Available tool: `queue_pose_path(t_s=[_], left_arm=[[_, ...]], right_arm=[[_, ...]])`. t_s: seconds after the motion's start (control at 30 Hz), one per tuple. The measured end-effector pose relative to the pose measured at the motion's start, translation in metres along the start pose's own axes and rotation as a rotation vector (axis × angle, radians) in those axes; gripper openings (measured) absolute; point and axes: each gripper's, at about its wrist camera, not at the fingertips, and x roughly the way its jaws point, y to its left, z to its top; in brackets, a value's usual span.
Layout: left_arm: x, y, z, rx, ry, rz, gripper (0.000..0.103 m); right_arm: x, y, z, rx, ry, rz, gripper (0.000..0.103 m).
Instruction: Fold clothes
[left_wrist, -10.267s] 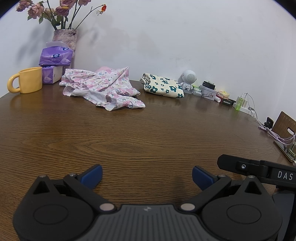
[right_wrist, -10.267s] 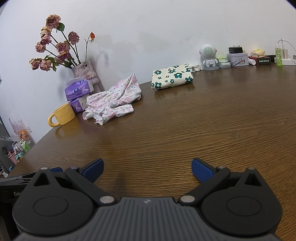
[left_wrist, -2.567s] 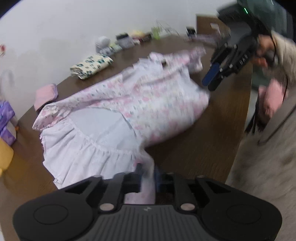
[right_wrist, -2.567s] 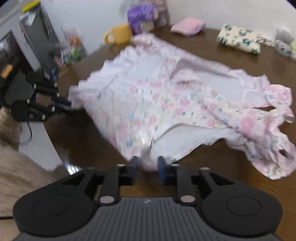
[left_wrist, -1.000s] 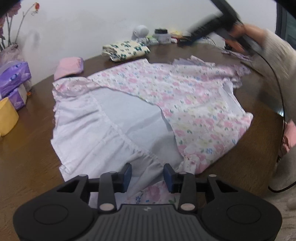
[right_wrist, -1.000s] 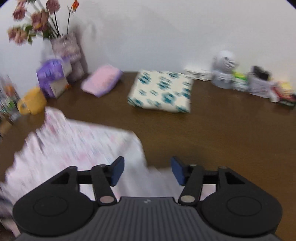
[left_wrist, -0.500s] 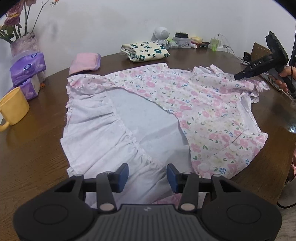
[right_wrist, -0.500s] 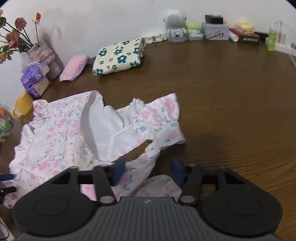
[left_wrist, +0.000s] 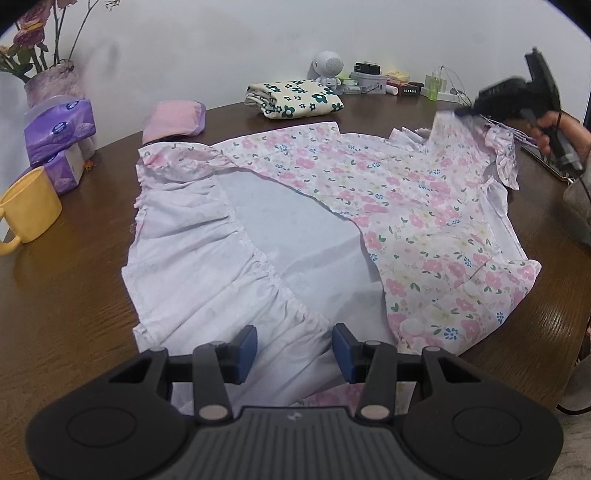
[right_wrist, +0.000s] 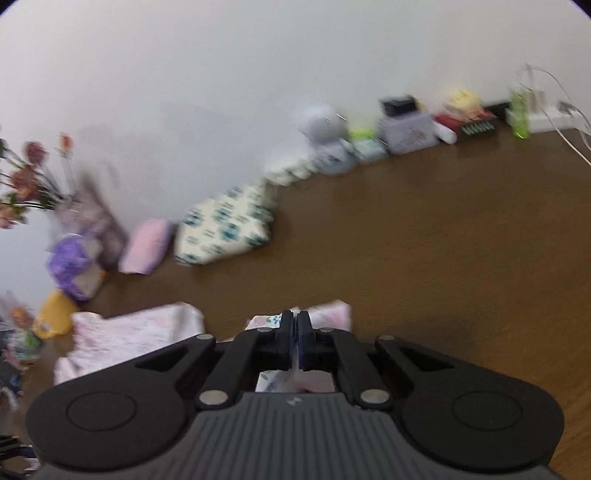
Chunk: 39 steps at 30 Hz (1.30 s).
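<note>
Your left gripper (left_wrist: 294, 349) hangs low over the near hem of the floral dress (left_wrist: 413, 206), jaws partly apart; the white lining lies under the gap, and neither pad presses on it. Half a second ago the gap looked the same, and the gripper has barely shifted.

The dress is spread flat across the brown table (left_wrist: 62, 295), turned partly inside out, with the white lining toward you and the pink print toward the right. Since the frame a second ago it lies flatter and its far right corner is lifted.

Your right gripper (right_wrist: 294, 339) has changed most: half a second ago its jaws stood apart over the ruffled sleeve; now they are clamped together on a fold of that printed cloth. In the left view you hold it tipped downward at the far right corner, your hand (left_wrist: 561, 136) round its handle.

Beyond the dress sit a folded floral cloth (left_wrist: 295, 99), a pink bundle (left_wrist: 173, 120), purple tissue packs (left_wrist: 59, 129) and a yellow mug (left_wrist: 29, 208). The right view is motion-blurred, so the small items along the wall are hard to identify.
</note>
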Motion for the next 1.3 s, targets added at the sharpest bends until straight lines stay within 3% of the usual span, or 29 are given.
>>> queue_pose_path(t_s=[0.07, 0.17, 0.23, 0.37, 0.53, 0.67, 0.83, 1.0, 1.07, 1.13, 1.23, 1.3], left_arm=[[0.000, 0.000, 0.000, -0.001, -0.003, -0.001, 0.044], [0.000, 0.000, 0.000, -0.002, -0.004, -0.001, 0.044], [0.000, 0.000, 0.000, 0.002, -0.007, 0.002, 0.044], [0.000, 0.000, -0.001, -0.001, -0.009, 0.003, 0.044], [0.000, 0.001, -0.002, -0.011, -0.013, -0.001, 0.044], [0.000, 0.001, -0.003, -0.019, -0.018, -0.002, 0.044], [0.000, 0.000, -0.003, -0.019, -0.017, 0.002, 0.044], [0.000, -0.001, -0.002, -0.023, -0.013, -0.004, 0.044], [0.000, -0.001, -0.002, -0.024, -0.012, -0.005, 0.044], [0.000, 0.001, -0.002, -0.024, -0.013, -0.007, 0.044], [0.000, 0.000, -0.003, -0.023, -0.016, -0.005, 0.044], [0.000, 0.000, -0.003, -0.023, -0.019, -0.005, 0.044]], right_arm=[[0.012, -0.006, -0.007, 0.015, 0.052, -0.054, 0.003], [0.015, -0.018, -0.013, 0.098, 0.086, -0.027, 0.017], [0.006, -0.025, -0.016, 0.149, 0.081, 0.012, 0.042], [-0.021, -0.019, -0.026, 0.137, 0.052, 0.060, 0.049], [-0.056, -0.003, -0.050, 0.005, 0.051, 0.084, 0.066], [-0.075, -0.006, -0.076, -0.081, 0.063, 0.096, 0.068], [-0.072, -0.019, -0.097, -0.143, 0.081, 0.116, 0.068], [-0.055, -0.020, -0.099, -0.227, 0.049, 0.191, 0.064], [-0.050, -0.017, -0.098, -0.243, 0.091, 0.218, 0.047], [-0.047, -0.014, -0.098, -0.246, 0.141, 0.240, 0.006], [-0.058, -0.010, -0.098, -0.170, 0.168, 0.227, 0.005], [-0.072, -0.012, -0.095, -0.026, 0.180, 0.233, 0.006]])
